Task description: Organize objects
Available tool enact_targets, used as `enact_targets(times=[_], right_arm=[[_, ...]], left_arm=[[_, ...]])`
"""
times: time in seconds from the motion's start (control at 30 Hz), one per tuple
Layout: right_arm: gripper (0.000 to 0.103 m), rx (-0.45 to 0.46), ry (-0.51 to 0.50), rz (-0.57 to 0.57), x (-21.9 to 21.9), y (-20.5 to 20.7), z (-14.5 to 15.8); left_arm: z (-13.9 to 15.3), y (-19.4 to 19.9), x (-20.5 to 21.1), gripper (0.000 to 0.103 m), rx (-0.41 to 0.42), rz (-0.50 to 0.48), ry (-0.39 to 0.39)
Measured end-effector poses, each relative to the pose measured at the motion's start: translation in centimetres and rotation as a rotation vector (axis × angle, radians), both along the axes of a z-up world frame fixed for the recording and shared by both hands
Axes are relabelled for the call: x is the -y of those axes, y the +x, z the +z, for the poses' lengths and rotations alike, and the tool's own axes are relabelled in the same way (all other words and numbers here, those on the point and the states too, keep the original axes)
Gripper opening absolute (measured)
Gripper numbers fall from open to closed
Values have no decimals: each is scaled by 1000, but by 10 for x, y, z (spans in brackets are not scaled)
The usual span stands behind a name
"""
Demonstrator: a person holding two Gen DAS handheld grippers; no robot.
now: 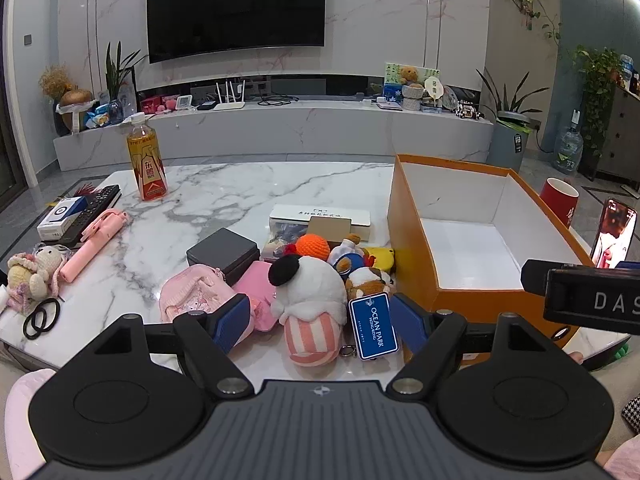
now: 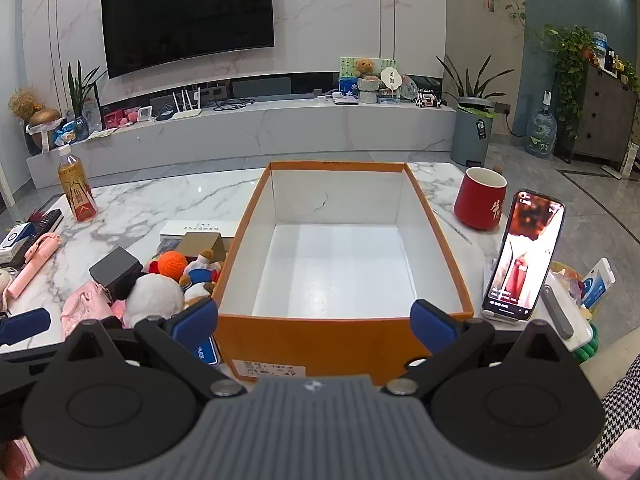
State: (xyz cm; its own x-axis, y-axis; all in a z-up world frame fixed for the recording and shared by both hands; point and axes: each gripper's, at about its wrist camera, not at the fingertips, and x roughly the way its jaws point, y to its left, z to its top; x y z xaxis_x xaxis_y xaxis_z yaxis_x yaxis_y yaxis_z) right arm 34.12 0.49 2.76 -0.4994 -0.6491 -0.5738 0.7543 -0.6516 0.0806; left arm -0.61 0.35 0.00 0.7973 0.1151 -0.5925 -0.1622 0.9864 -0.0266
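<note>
- Far left on the marble tabletop (image 1: 208, 200), a pink selfie stick (image 1: 96, 240) lies beside a drink bottle (image 1: 146, 160).
- The left gripper (image 1: 320, 316) hangs over a heap of plush toys (image 1: 316, 292), jaws spread wide, grasping nothing.
- Just right of the heap stands the empty orange box (image 2: 344, 332).
- The right gripper (image 2: 314, 320) hovers before it, jaws released.
- A lit phone (image 2: 522, 256) stands rightmost.

Before me I count one orange box (image 2: 320, 336), one drink bottle (image 1: 147, 164), one red mug (image 2: 478, 204), one phone (image 2: 524, 254), one pink selfie stick (image 1: 98, 240) and two black hair ties (image 1: 40, 317).
</note>
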Motion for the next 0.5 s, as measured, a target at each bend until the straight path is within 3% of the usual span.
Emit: enact_targets(times=[0.03, 0.5], right_arm=[[102, -3, 4, 4, 0, 0, 0], [102, -7, 18, 77, 0, 2, -2]], left_arm=[[0, 0, 0, 91, -4, 101, 16], [-1, 0, 0, 91, -9, 140, 34]])
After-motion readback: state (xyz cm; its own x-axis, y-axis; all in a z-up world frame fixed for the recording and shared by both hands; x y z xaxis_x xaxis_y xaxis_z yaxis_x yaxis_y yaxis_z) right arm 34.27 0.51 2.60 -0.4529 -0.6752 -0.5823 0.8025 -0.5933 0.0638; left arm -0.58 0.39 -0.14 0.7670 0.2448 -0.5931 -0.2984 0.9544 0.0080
